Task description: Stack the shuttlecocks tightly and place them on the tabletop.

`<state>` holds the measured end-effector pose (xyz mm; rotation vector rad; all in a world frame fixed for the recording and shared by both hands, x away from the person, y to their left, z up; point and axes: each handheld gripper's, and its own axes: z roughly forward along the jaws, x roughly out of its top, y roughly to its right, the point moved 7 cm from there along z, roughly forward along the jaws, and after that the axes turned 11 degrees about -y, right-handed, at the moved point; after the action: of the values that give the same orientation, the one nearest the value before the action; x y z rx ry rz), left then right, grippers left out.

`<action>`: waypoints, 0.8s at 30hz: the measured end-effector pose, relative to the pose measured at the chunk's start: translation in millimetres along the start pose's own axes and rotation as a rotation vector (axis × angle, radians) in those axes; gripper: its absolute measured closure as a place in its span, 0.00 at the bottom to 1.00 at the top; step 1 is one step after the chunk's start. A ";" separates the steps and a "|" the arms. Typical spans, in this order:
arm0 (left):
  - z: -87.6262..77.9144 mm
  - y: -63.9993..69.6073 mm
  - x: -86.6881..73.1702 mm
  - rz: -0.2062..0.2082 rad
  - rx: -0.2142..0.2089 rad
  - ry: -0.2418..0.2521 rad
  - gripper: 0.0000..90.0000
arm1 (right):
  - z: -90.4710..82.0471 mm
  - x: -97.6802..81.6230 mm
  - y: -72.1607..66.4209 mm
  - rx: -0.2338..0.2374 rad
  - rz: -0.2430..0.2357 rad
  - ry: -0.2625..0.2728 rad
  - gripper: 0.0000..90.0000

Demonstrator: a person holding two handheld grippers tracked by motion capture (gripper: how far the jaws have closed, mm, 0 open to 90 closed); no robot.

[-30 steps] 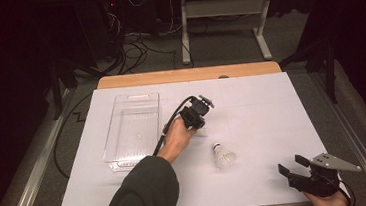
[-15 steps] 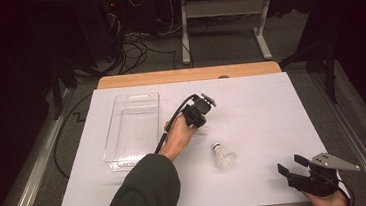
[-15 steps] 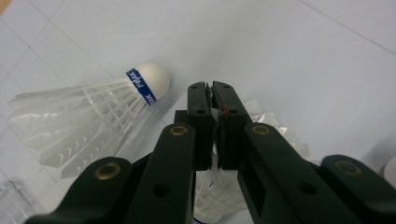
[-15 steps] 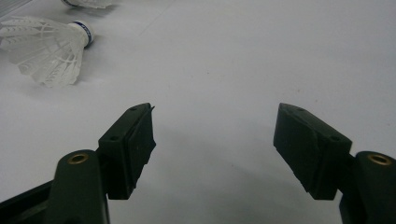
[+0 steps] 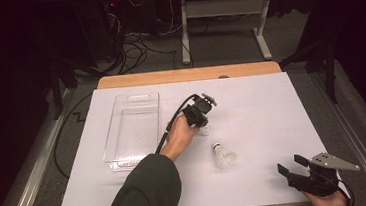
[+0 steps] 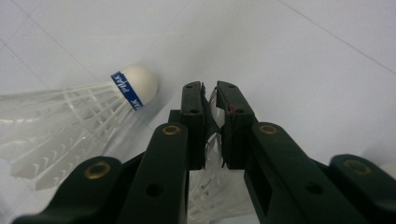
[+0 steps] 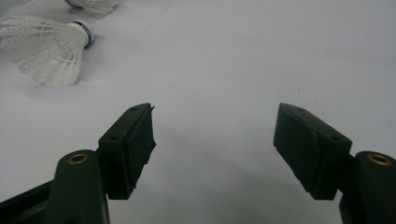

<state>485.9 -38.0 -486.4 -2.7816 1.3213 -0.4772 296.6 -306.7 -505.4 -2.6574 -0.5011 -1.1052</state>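
The white sheet (image 5: 252,112) covering the table (image 5: 188,75) leaves wide bare room in the high view: the whole right half between the centre and the right edge holds nothing but the right gripper (image 5: 297,172), which sits at the lower right corner, close to the near edge of the sheet and well apart from everything else. In the right gripper view its jaws stand wide apart over bare white surface with nothing between them. The left gripper (image 5: 204,127) is near the middle of the high view, held in the left hand (image 5: 180,135) whose dark sleeve (image 5: 144,196) comes up from the bottom edge. In the left gripper view its jaws are almost together, with the thin white feathers of a shuttlecock (image 6: 212,154) caught in the narrow gap; they have just been opening slightly, and the pads still appear to press on the feathers. A second shuttlecock (image 5: 223,155) lies on the sheet just below and right of that gripper in the high view, between the two grippers; in the left gripper view it lies at the left, its cork tip with a blue band pointing toward the upper right. A clear plastic bin (image 5: 134,130) lies left of centre, its long side running up the frame, just beside the left forearm; it looks empty.
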 end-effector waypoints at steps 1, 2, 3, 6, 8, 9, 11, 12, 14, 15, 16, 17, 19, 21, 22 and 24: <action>0.4 0.6 0.1 -0.004 -0.007 -0.002 0.90 | 0.0 0.0 -0.1 0.000 -0.001 0.000 0.33; 0.9 1.0 0.3 -0.007 -0.013 -0.002 0.90 | 0.0 0.0 -0.1 0.000 0.000 0.000 0.33; 1.4 1.4 0.6 -0.012 -0.017 -0.001 0.89 | 0.0 -0.1 0.0 0.000 0.000 0.000 0.33; 2.7 1.5 1.2 -0.022 -0.026 -0.001 0.88 | 0.1 -0.1 0.0 0.000 -0.001 -0.001 0.33; 3.8 1.4 1.4 -0.030 -0.033 -0.002 0.86 | 0.0 0.0 -0.1 0.001 0.000 0.000 0.33; 4.3 1.3 1.7 -0.034 -0.035 0.001 0.86 | 0.0 -0.1 0.0 0.001 0.000 0.000 0.33; 4.3 1.0 2.2 -0.039 -0.041 0.002 0.83 | 0.0 -0.1 0.0 0.002 0.001 0.000 0.33; 4.3 0.9 2.6 -0.044 -0.044 0.005 0.82 | -0.1 -0.1 -0.1 0.002 0.001 0.000 0.33; 4.7 1.3 3.4 -0.055 -0.048 0.010 0.81 | 0.0 -0.1 -0.1 0.003 0.000 0.000 0.33; 5.1 1.2 3.5 -0.058 -0.050 0.010 0.80 | 0.0 0.0 -0.1 0.003 0.001 0.000 0.33; 5.6 1.1 3.4 -0.059 -0.051 0.008 0.79 | 0.0 0.0 0.0 0.003 -0.001 0.000 0.33; 5.8 1.0 3.3 -0.059 -0.052 0.006 0.79 | 0.1 0.0 -0.1 0.003 0.000 0.000 0.33; 6.3 0.6 3.5 -0.065 -0.053 0.008 0.77 | 0.1 0.0 -0.2 0.003 -0.001 -0.001 0.33; 6.1 0.1 4.0 -0.075 -0.058 0.013 0.75 | 0.2 0.0 -0.1 0.002 -0.001 -0.001 0.33; 6.0 -0.4 4.2 -0.078 -0.059 0.017 0.74 | 0.3 0.0 -0.1 0.003 -0.001 -0.001 0.33; 5.6 -1.1 4.8 -0.086 -0.055 0.024 0.71 | 0.3 0.0 -0.1 0.003 -0.001 -0.001 0.33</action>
<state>491.2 -41.5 -490.2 -2.8964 1.2412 -0.4869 296.8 -306.5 -505.6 -2.6560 -0.5040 -1.1028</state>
